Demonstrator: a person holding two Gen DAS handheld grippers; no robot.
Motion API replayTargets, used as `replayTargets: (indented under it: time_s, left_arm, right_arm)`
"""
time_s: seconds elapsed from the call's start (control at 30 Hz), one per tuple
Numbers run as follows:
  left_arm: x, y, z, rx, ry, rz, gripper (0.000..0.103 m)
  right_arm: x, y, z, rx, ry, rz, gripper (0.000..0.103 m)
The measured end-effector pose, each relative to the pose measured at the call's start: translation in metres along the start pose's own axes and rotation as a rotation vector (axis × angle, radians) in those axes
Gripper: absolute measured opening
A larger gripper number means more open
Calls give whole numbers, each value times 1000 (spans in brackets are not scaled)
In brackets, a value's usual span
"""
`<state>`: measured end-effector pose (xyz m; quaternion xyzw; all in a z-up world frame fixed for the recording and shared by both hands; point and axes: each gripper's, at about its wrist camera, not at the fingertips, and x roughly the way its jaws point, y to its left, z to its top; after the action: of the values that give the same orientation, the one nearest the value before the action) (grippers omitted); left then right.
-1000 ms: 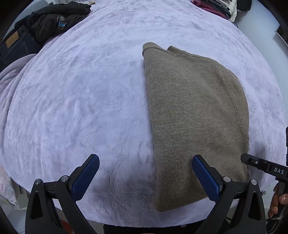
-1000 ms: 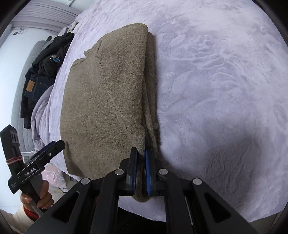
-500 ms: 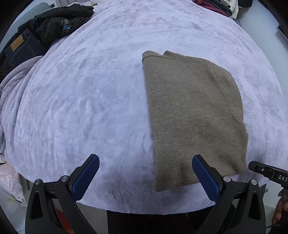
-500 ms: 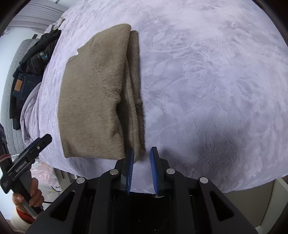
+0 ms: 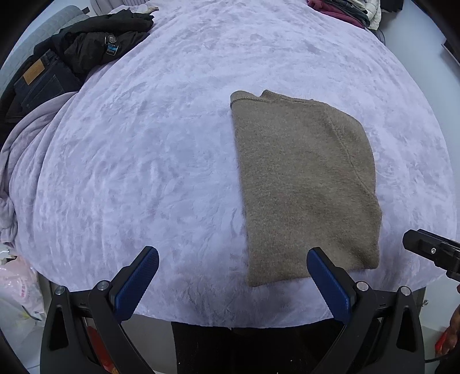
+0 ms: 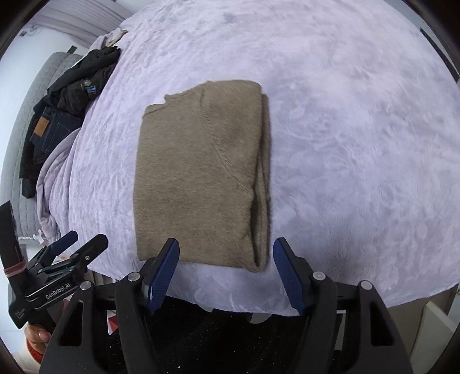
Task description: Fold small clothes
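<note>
A tan knit sweater (image 5: 304, 187) lies folded into a long rectangle on the lilac plush cover (image 5: 149, 161); it also shows in the right wrist view (image 6: 201, 175), with its folded layers stacked along the right edge. My left gripper (image 5: 233, 276) is open and empty, held back over the near edge, left of the sweater's near end. My right gripper (image 6: 225, 270) is open and empty, just short of the sweater's near edge. The left gripper also shows at lower left of the right wrist view (image 6: 77, 241).
A pile of black clothes (image 5: 100, 43) and dark jeans (image 5: 37, 80) lies at the far left. Folded garments (image 5: 345, 11) sit at the far right edge. A pink plastic bag (image 5: 17, 290) is below the near left edge.
My right gripper let go of the sweater's near right edge, opened wide and pulled back. Both grippers drew back toward the near edge. The sweater now lies flat.
</note>
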<state>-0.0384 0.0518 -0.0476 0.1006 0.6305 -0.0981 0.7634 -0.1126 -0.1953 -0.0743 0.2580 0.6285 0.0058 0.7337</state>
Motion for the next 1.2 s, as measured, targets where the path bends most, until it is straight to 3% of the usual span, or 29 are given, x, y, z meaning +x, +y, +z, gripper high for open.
replayTargets:
  time_s: [0.23, 0.37, 0.47, 0.7, 1.2]
  left_arm:
    - [-2, 4, 1, -17, 44, -31, 103]
    - [-4, 7, 1, -29, 54, -35, 103]
    - [-5, 7, 2, -27, 58, -26, 103]
    - [-10, 8, 6, -23, 44, 0, 103]
    - [-13, 6, 7, -23, 32, 7, 103]
  right_arm:
    - [-10, 27, 6, -59, -46, -75, 84]
    - [-16, 33, 7, -55, -79, -96, 103]
    - [-19, 37, 8, -70, -101, -141, 103]
    - [-18, 34, 12, -37, -58, -181, 103]
    - [-17, 38, 13, -35, -33, -199, 103]
